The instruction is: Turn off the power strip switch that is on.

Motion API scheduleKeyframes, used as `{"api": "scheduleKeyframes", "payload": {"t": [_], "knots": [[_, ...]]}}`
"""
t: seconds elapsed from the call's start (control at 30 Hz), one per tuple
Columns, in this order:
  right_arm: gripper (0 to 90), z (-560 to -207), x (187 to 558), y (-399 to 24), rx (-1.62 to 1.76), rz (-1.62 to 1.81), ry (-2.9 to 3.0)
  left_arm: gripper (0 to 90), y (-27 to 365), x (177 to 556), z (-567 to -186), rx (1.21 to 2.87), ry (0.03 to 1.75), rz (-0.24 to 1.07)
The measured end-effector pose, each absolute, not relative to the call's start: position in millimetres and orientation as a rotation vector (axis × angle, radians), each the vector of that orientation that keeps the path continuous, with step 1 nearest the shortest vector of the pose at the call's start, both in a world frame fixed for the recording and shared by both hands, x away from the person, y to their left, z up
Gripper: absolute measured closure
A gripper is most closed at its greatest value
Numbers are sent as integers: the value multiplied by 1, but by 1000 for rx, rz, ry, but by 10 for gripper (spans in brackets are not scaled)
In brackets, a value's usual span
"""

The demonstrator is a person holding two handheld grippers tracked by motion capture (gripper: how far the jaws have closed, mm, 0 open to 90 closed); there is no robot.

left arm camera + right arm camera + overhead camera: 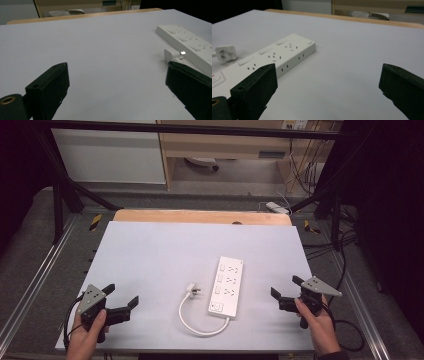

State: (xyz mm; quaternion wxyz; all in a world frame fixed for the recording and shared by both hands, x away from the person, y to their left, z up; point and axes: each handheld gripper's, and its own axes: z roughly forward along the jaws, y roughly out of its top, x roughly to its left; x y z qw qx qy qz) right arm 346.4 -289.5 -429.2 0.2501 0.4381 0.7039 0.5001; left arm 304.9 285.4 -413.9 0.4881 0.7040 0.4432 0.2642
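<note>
Holding both tongs wide apart and empty, low over the near edge of the tabletop [165,245]. Left tongs [122,296] sit at about 8 o'clock from the scene centre, jaws spread, nothing between them. Right tongs [286,287] sit at about 4 o'clock, jaws likewise spread and empty.

Between them, nearer the right tongs, lies the white power strip [227,285], long axis running roughly 12 to 6 o'clock, flat on the tabletop. Its short white cable [186,321] loops out from the 6 o'clock end and curls back up to the plug [193,290], which lies loose just beside the strip at its 9 o'clock side, apart from it. In the left gripper view the plug [171,55] sits right at the inner edge of the far jaw; in the right gripper view the strip [272,57] runs past the near jaw.

Risks, as judged from here:
- Plug is small and lies flat; jaws closing on it at an angle could pinch one edge and flick it away.
- Stiff cable loop may twist the plug out of line with a socket.
- Strip is unanchored and light; pushing the plug in without the right tongs bracing it would likely slide it across the smooth sheet.
- Pin orientation is too small to read; misaligned pins would jam.
</note>
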Motion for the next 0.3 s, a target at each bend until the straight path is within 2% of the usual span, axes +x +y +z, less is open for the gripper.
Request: {"api": "scheduleKeyframes", "payload": {"t": [0.3], "knots": [[31, -452, 353, -267, 1189, 1247, 2111, 51, 284, 305, -414, 1714, 1069, 639]]}}
